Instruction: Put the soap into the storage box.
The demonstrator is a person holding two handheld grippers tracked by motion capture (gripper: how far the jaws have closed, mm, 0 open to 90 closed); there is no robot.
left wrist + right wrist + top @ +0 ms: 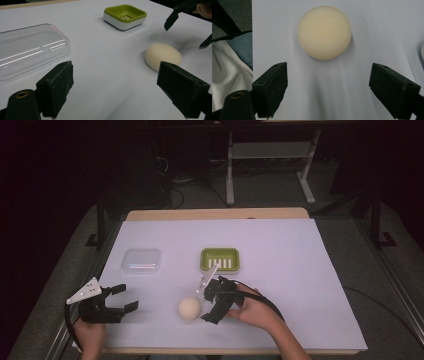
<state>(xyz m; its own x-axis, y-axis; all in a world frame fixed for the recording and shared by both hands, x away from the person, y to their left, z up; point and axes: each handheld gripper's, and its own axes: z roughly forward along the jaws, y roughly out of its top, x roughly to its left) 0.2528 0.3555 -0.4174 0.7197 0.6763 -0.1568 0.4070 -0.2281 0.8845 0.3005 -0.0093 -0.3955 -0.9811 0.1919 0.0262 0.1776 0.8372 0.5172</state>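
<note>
While right gripper (206, 306) gapes, round soap (189, 308) just beside, untouched

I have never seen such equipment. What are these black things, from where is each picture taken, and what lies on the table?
A person holds a hand-operated grasping tool in each hand: the left tool and the right tool. One picture looks down from above the table; the other two come from cameras riding on each tool, looking along its black jaws. On the white table cover lie a round cream soap, a green soap dish and a clear plastic lid. Both tools are open and hold nothing; the right one points at the soap.
</note>
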